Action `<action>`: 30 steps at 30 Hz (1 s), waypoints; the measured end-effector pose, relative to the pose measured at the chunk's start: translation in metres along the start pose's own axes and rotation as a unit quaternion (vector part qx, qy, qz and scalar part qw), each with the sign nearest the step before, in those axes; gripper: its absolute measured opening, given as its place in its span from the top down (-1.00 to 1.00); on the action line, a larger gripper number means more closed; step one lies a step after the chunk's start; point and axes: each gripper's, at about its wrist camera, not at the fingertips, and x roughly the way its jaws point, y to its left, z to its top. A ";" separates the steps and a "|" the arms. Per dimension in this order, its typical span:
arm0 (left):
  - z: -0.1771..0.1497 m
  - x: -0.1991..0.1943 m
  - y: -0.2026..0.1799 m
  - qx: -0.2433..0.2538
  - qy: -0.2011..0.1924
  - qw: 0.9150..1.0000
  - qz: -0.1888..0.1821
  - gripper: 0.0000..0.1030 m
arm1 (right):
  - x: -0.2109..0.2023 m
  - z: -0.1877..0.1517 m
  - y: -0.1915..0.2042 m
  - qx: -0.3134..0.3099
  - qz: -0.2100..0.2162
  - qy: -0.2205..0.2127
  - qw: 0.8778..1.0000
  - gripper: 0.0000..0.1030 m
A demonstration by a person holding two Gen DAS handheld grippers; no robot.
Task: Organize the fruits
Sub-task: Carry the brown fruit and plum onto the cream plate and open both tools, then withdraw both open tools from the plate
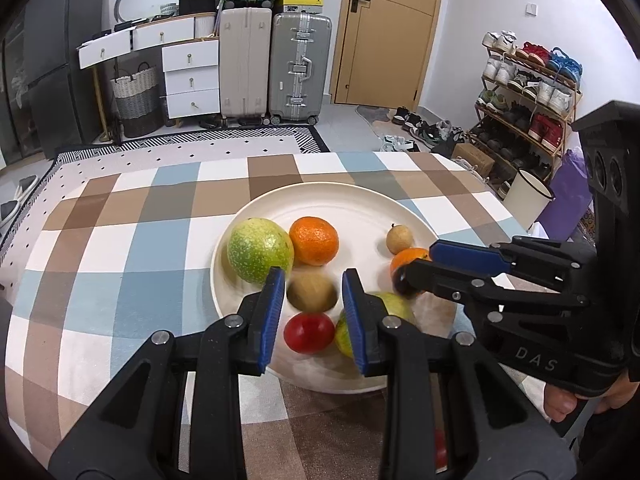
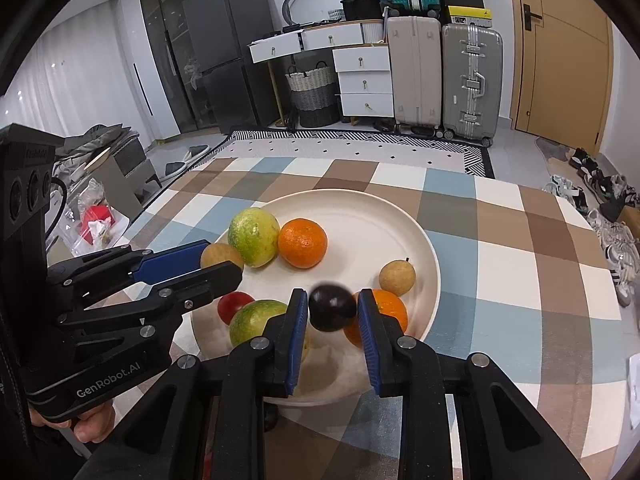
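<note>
A white plate [image 1: 360,200] [image 2: 400,216] on the checked tablecloth holds several fruits: a big green fruit [image 1: 259,250] [image 2: 253,237], an orange [image 1: 314,240] [image 2: 302,243], a small tan fruit [image 1: 399,239] [image 2: 397,278], a second orange [image 1: 408,258] [image 2: 394,308], a brown kiwi-like fruit [image 1: 311,293] [image 2: 220,255], a red fruit [image 1: 309,332] [image 2: 232,305] and another green fruit [image 1: 396,306] [image 2: 254,320]. My left gripper [image 1: 314,284] [image 2: 220,258] is open above the brown fruit. My right gripper [image 2: 333,306] [image 1: 408,272] holds a dark purple fruit [image 2: 333,307] [image 1: 401,280] between its fingers over the plate.
The table's far edge [image 1: 280,158] lies beyond the plate, with a patterned rug, suitcases [image 1: 300,68] and white drawers behind. A shoe rack [image 1: 528,92] and white bucket [image 1: 527,196] stand to the right. A red object [image 1: 440,450] lies near the table's front edge.
</note>
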 end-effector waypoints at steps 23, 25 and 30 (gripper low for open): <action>-0.031 -0.099 0.017 0.003 -0.055 0.998 0.038 -0.98 | -0.062 -0.025 -0.016 0.031 -0.023 -0.024 0.999 -0.97; -0.037 -0.106 0.020 -0.003 -0.056 0.998 0.040 -0.98 | -0.066 -0.030 -0.018 0.038 -0.024 -0.020 0.999 -0.99; -0.052 -0.120 0.021 -0.011 -0.051 0.998 0.039 -0.98 | -0.073 -0.044 -0.019 0.042 -0.032 -0.007 0.999 -0.99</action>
